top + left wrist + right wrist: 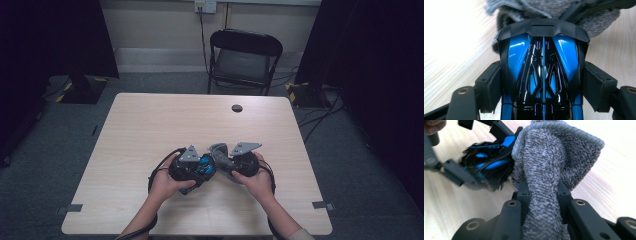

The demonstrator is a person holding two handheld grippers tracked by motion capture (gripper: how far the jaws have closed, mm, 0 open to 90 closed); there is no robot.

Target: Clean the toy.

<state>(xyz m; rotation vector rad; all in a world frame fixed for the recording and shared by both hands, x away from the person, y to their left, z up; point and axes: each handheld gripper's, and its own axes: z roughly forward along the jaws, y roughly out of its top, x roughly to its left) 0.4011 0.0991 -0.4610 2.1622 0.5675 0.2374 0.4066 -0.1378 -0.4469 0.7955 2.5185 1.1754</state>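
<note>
The work in hand looks like wiping: a person holds a glossy blue and black toy car (543,72) in the left gripper (197,167) and presses a grey towel (544,170), held in the right gripper (227,162), against one end of it. Both meet low over the near middle of the wooden bench (150,120), between the person's two hands, and the car appears lifted clear of the wood rather than resting on it. In the left gripper view the jaws stand fairly wide, their pads pressed on the car's two flanks, so the car is clamped across its body with its black end piece pointing away toward the towel. In the right gripper view the jaws stand narrow, pinching a bunched fold of the towel between them, and the loose upper part of the towel drapes up and over, its hemmed edge touching the car's end. Judging from this, the wipe of that end is under way, not finished. The next move probably calls for rubbing the towel across the shiny shell while the left grip holds steady, or for turning the car to offer a fresh side; the smooth shell could slip in the pads if the towel pushes too hard.
</note>
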